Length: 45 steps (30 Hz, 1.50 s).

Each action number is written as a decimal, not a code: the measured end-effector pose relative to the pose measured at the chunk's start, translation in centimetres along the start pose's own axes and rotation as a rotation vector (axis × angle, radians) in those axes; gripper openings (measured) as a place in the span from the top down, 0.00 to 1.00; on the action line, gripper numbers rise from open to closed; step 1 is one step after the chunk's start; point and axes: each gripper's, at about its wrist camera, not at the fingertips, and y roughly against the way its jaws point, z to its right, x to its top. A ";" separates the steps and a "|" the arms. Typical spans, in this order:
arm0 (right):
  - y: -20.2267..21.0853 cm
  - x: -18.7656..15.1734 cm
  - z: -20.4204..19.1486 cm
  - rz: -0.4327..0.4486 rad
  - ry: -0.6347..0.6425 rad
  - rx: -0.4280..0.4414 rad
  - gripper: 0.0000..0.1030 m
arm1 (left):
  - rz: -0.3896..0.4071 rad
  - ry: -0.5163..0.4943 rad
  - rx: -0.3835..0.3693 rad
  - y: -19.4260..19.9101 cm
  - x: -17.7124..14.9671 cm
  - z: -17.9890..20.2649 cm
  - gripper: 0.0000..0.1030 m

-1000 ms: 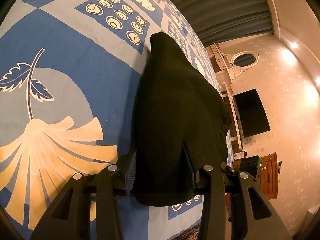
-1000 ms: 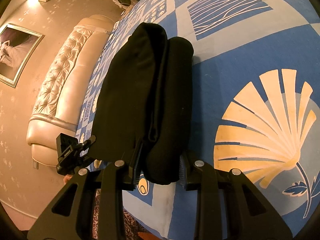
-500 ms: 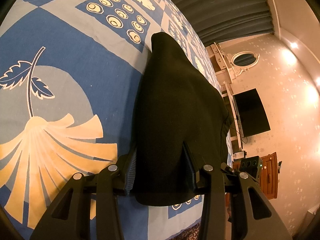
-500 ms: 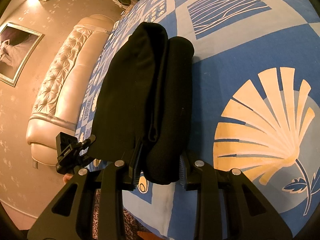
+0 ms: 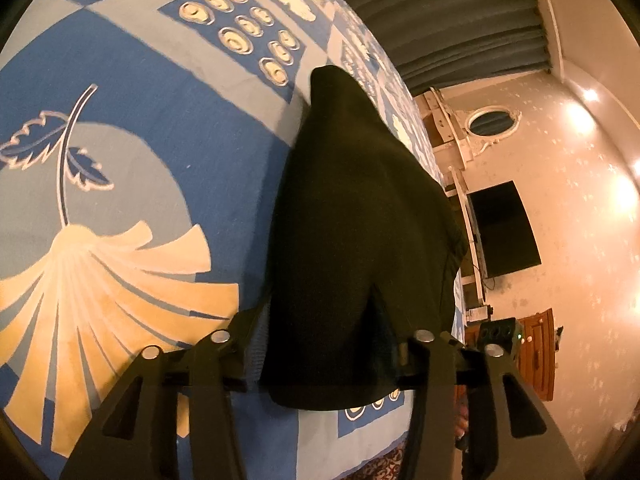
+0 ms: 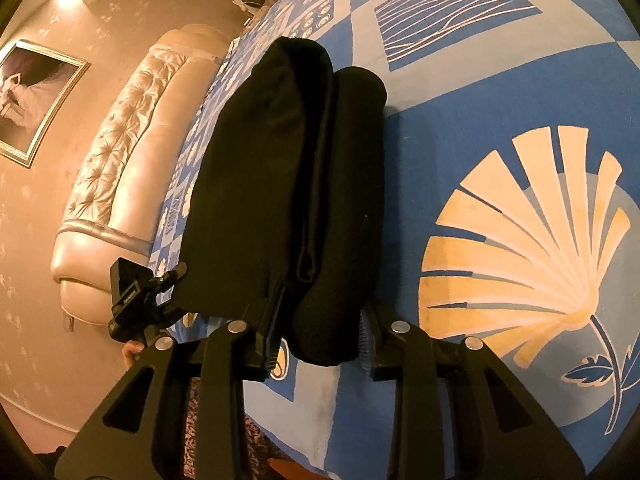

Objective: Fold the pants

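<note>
We see the folded black pants (image 5: 360,240) lying on the blue bed cover (image 5: 160,120). Our left gripper (image 5: 320,344) is opening, its pads letting go of the pants' near end. Our right gripper (image 6: 320,340) is opening too, around the other end.

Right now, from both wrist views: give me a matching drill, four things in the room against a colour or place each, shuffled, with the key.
Things:
1. folded black pants
2. patterned bedspread
3. tufted padded headboard
4. dark flat wall screen

Descriptions:
A. cream, along the far side of the bed
B. blue with pale yellow fan flowers
C. lying on the bed, near end between both grippers' fingers
D. on the wall below an oval mirror

Pairs: 1-C, 2-B, 3-A, 4-D
</note>
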 end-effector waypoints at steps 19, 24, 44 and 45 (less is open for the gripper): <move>4.9 -4.9 -6.6 0.208 0.305 -0.448 0.18 | 0.234 -0.269 0.531 4.0 -7.9 7.3 0.19; 5.5 -6.9 -9.0 0.293 0.331 -0.506 0.17 | 0.276 -0.345 0.631 4.9 -10.7 9.1 0.19; 1.5 -10.6 -14.4 0.311 0.442 -0.544 0.16 | 0.251 -0.371 0.670 3.6 -10.1 9.8 0.17; 1.3 -10.7 -14.4 0.306 0.441 -0.542 0.16 | 0.251 -0.372 0.671 3.6 -10.1 9.7 0.17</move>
